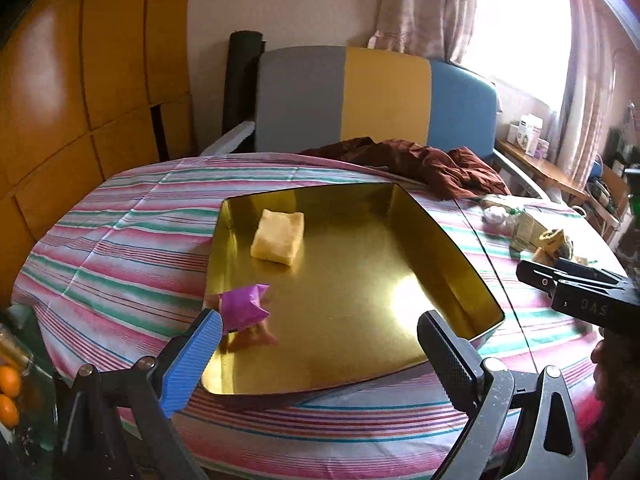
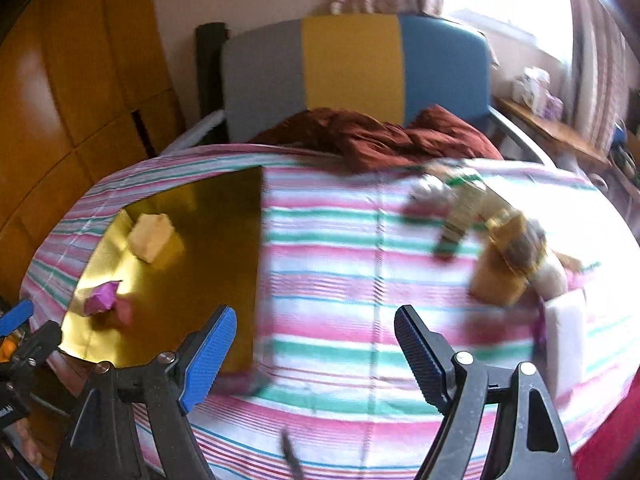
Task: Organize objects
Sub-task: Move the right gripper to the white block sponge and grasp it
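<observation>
A shiny gold tray (image 1: 360,300) lies on the striped tablecloth; it also shows in the right wrist view (image 2: 200,280). In it lie a pale yellow packet (image 1: 278,237) (image 2: 150,236) and a purple wrapped packet (image 1: 245,306) (image 2: 102,297). My left gripper (image 1: 320,340) is open and empty over the tray's near edge, the purple packet just beyond its left finger. My right gripper (image 2: 316,332) is open and empty over the cloth right of the tray. A blurred cluster of small packets and boxes (image 2: 500,248) lies to its right, also seen in the left wrist view (image 1: 532,232).
A crumpled dark red cloth (image 1: 420,164) lies at the table's far edge before a grey, yellow and blue chair (image 1: 380,100). A wooden wardrobe (image 1: 80,100) stands left. Oranges (image 1: 8,396) sit at lower left. A white block (image 2: 568,332) lies at the right.
</observation>
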Available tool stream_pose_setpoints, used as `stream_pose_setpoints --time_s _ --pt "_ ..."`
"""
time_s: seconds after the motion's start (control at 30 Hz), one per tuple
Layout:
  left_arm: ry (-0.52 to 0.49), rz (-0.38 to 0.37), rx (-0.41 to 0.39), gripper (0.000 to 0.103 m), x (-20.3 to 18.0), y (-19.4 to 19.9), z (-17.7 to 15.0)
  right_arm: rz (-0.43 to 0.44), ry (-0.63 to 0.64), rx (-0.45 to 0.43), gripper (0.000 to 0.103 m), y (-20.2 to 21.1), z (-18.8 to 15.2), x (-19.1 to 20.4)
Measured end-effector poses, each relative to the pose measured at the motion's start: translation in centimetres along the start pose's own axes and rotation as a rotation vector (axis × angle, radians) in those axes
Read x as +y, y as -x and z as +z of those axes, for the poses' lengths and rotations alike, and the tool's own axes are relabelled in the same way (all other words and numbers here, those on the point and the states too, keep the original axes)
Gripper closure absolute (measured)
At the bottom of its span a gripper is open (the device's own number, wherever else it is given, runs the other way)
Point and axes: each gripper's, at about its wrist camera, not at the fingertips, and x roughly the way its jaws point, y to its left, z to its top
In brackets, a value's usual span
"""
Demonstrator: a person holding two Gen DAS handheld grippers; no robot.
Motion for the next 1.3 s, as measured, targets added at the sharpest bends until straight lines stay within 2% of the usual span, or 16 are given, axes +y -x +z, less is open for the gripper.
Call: stream_pose_setpoints --time_s 0.2,0.4,0.53,0.63,0.7,0.87,1.13,1.2,1.23,1.27,1.3 --pt "-0.032 -0.031 0.016 0.004 -1.5 -0.6 0.0 -0.059 -0.116 0.033 0.020 0.3 -1.2 -5.3" --pt "-0.085 -0.070 0.031 0.004 -3.6 -1.3 0.3 -0.128 -0.261 0.044 0.020 2.6 -1.4 -12.7" --pt "-0.116 -0.101 0.037 0.004 -5.0 -1.7 0.6 -0.153 -0.306 0.094 0.020 4.0 -0.9 -17.1" --pt "-0.138 -0.125 0.036 0.004 -6.0 -1.8 0.6 -0.222 -0.284 0.150 0.020 4.3 -0.3 -19.6" --pt "-0.152 -0.139 0.041 0.004 -6.7 -2.1 0.6 -0.236 -0.273 0.182 0.020 4.1 0.1 -20.9" --pt "-0.182 -0.170 0.053 0.004 -8.1 -2.6 0.6 -0.230 -0.246 0.279 0.020 1.9 0.5 -22.4" --pt "-0.211 -0.205 0.060 0.004 -9.9 -3.1 0.9 -0.247 -0.074 0.460 0.020 -2.9 0.9 -21.1" --pt "-0.220 -0.218 0.060 0.004 -10.5 -3.2 0.9 -0.251 -0.064 0.500 0.023 -3.9 0.7 -21.4" --pt "-0.224 -0.225 0.061 0.004 -10.8 -3.2 1.0 -0.252 -0.065 0.500 0.037 -4.0 0.6 -21.6" --pt "-0.229 -0.233 0.061 0.004 -11.1 -3.2 1.0 -0.241 -0.073 0.495 0.045 -3.9 0.6 -21.8" --pt "-0.233 -0.238 0.061 0.004 -11.3 -3.2 1.0 -0.227 -0.086 0.490 0.045 -3.7 0.5 -22.0"
